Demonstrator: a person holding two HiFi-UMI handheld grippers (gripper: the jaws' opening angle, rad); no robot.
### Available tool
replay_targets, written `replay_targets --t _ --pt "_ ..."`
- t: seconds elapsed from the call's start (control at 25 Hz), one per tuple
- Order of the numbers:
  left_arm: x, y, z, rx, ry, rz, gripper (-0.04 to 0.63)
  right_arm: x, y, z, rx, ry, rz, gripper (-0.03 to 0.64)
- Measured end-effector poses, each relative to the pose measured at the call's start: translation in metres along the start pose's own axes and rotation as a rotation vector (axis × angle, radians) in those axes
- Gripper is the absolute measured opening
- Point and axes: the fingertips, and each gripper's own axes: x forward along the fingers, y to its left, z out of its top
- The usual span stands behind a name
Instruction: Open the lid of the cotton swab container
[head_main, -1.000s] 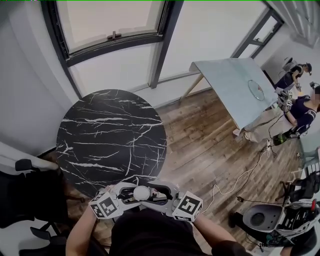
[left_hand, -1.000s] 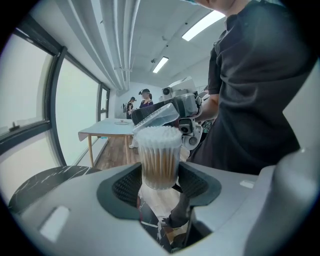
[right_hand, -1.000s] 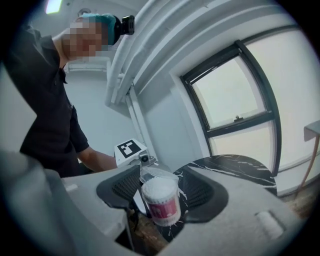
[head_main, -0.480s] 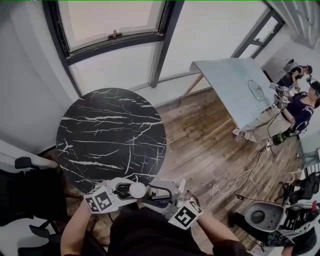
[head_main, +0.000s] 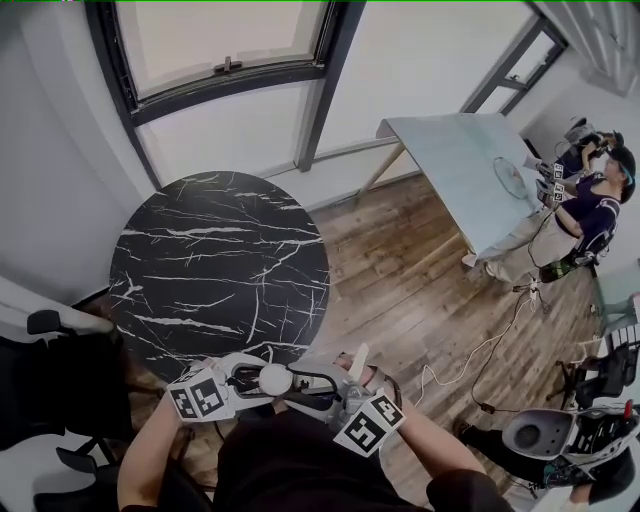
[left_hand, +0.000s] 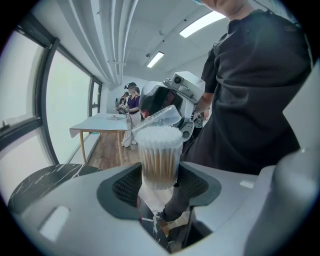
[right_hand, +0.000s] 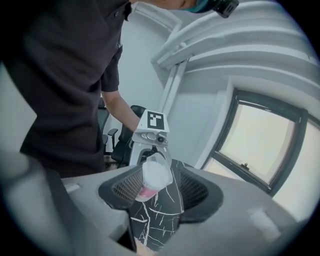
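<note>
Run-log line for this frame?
left gripper: clamped on cotton swab container | lid: tilted up, open | right gripper: jaws just closing, container in gap, ungripped

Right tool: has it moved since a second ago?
Yes. The right tool rolled and drew down-frame, away from the black table; its jaws have just been closing, cotton swab container between them.

no legible text or numbers; square coded markers on left cube (head_main: 203, 398), right cube (head_main: 368, 424)
</note>
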Motion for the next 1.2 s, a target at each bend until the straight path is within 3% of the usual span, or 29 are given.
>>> replay_targets --t 0.32,0.48,0.76,1.2 --pt "0.002 -0.004 -0.001 0.001 0.007 -0.013 0.236 0.0 0.006 0.001 -0.013 0.005 0.038 0.18" --pt "0.006 -0.007 -0.003 0.012 0.018 -0.02 0.236 0.0 0.005 -0.004 -0.014 0.009 0.039 0.107" --pt "0.009 -0.008 -0.007 0.019 0.03 -0.029 0.236 0.0 0.003 -0.007 0.014 0.011 0.051 0.087" --pt "0.011 -0.008 0.0 0.042 0.01 -0.017 0.236 -0.005 -0.015 -0.004 0.175 -0.031 0.115 0.067"
